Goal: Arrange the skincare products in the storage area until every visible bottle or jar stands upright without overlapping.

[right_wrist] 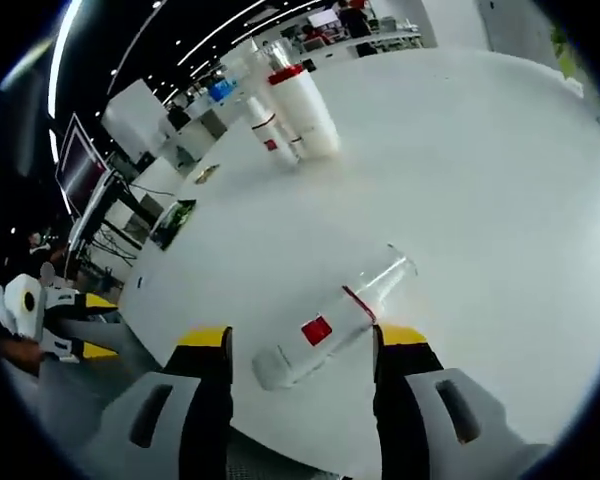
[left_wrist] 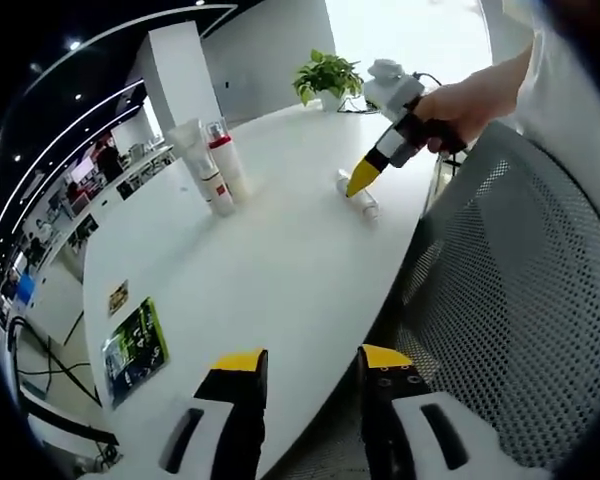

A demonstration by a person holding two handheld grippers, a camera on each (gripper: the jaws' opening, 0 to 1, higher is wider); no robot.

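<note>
Fallen bottle (right_wrist: 335, 330): lay flat on the white bench (right_wrist: 480, 180) between the right tool's (right_wrist: 302, 352) spread jaws, nothing gripped yet, clearly lined up for a pickup

Its axis: ran diagonal in the right gripper view, clear cap end up-right, base down-left toward the tool

Standing bottles (left_wrist: 215, 170): already upright in a tight cluster farther back, so they looked done

Left tool (left_wrist: 312, 362): jaws apart and empty, hanging back at the bench edge beside a mesh chair (left_wrist: 520, 290), probably just waiting

Potted plant (left_wrist: 328, 78): sat at the far end
</note>
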